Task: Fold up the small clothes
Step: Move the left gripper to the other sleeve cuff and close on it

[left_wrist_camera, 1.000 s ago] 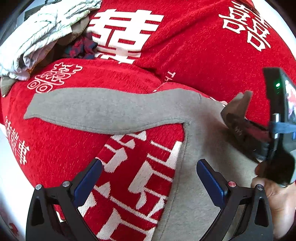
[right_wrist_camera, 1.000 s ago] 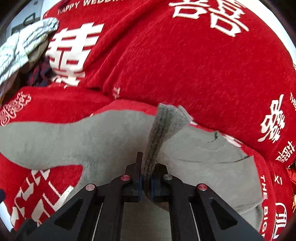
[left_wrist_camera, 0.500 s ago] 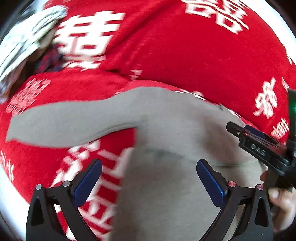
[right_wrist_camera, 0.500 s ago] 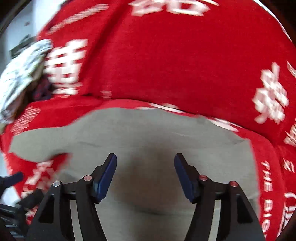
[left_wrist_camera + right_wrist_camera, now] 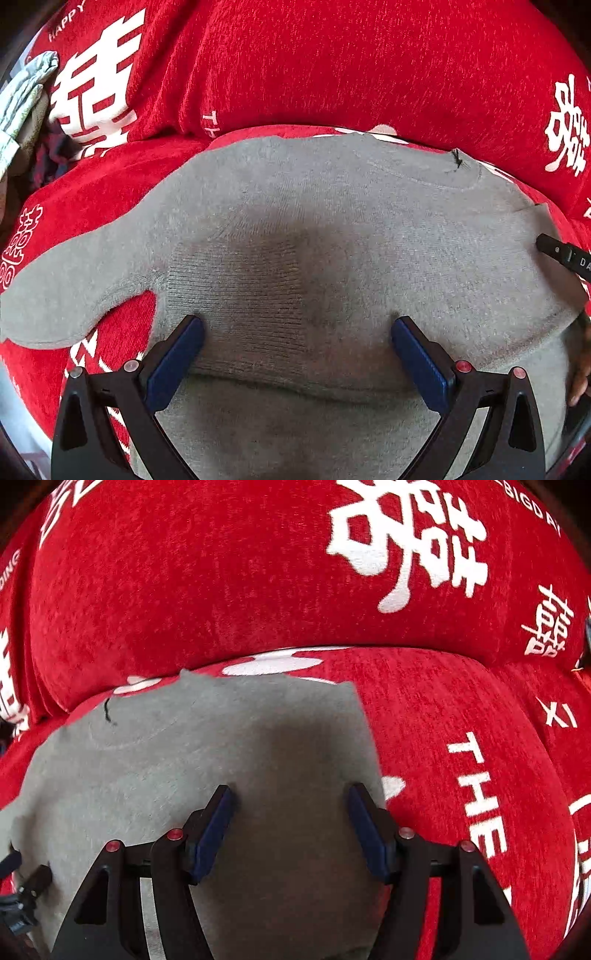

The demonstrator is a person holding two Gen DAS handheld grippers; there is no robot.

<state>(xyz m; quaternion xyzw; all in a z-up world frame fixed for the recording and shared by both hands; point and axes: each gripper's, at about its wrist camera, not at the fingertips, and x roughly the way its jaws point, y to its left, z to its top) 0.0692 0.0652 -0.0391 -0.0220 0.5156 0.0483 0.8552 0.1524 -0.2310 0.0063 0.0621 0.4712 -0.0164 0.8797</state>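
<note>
A grey knitted sweater [image 5: 369,229] lies spread on the red sofa seat. One sleeve [image 5: 74,280] stretches out to the left, and a ribbed grey part [image 5: 236,295] lies folded over the body. My left gripper [image 5: 297,332] hangs open just above that ribbed part, with nothing pinched between its blue pads [image 5: 177,354]. In the right wrist view my right gripper [image 5: 291,805] is open over the sweater's [image 5: 166,757] right side, close to its edge, and holds nothing. One finger of the right gripper [image 5: 565,254] shows at the left view's right border.
The red sofa cover [image 5: 461,720] with white characters runs under and around the sweater, and the back cushion [image 5: 332,66] rises right behind it. A pile of other clothes [image 5: 22,96] sits at the far left. A person's fingers [image 5: 580,369] show at the right edge.
The right gripper let go of the grey sleeve end it pinched, opened, and moved right across the sweater. The left gripper moved right and lower, from the red seat to over the sweater's body.
</note>
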